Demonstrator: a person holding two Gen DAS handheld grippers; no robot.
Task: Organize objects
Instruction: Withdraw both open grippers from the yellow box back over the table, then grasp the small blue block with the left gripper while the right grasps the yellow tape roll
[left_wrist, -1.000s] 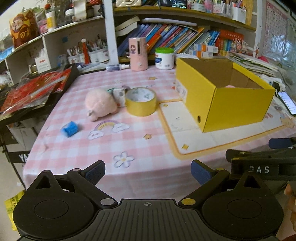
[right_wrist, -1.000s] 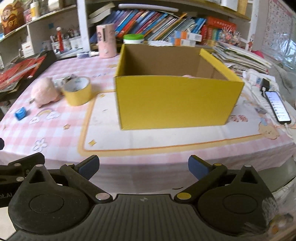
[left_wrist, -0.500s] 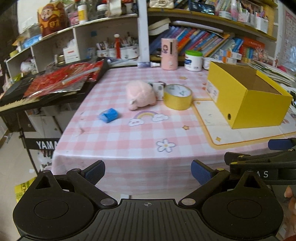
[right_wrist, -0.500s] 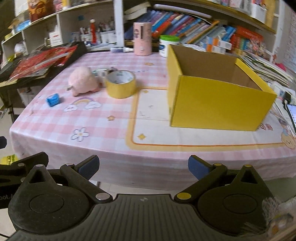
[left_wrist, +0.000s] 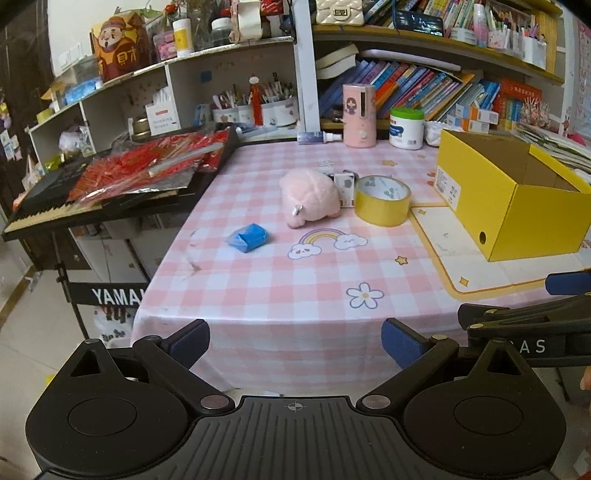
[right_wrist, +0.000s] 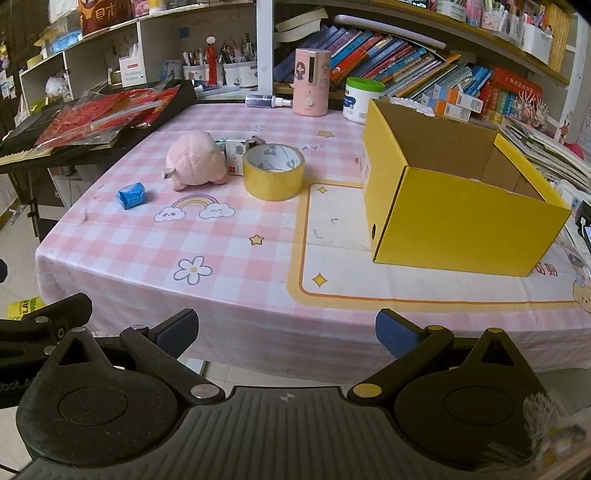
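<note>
A pink plush toy (left_wrist: 310, 197) (right_wrist: 195, 162), a yellow tape roll (left_wrist: 382, 199) (right_wrist: 274, 171), a small white box (left_wrist: 344, 184) (right_wrist: 236, 151) and a small blue packet (left_wrist: 248, 237) (right_wrist: 131, 194) lie on the pink checked tablecloth (left_wrist: 280, 280). An open yellow cardboard box (left_wrist: 517, 199) (right_wrist: 454, 195) stands to their right. My left gripper (left_wrist: 295, 338) is open and empty, off the table's front edge. My right gripper (right_wrist: 284, 328) is open and empty, also in front of the table. The right gripper's side shows in the left wrist view (left_wrist: 524, 325).
A keyboard with red packets (left_wrist: 122, 177) juts out at the table's left. A pink canister (left_wrist: 359, 114), a white jar (left_wrist: 406, 127) and a spray bottle (left_wrist: 317, 137) stand at the back. Bookshelves rise behind. A phone (right_wrist: 585, 229) lies at the far right.
Both grippers have pulled back from the table and swung left, so the box looks smaller and more of the table's left side and floor shows. Both stay open.
</note>
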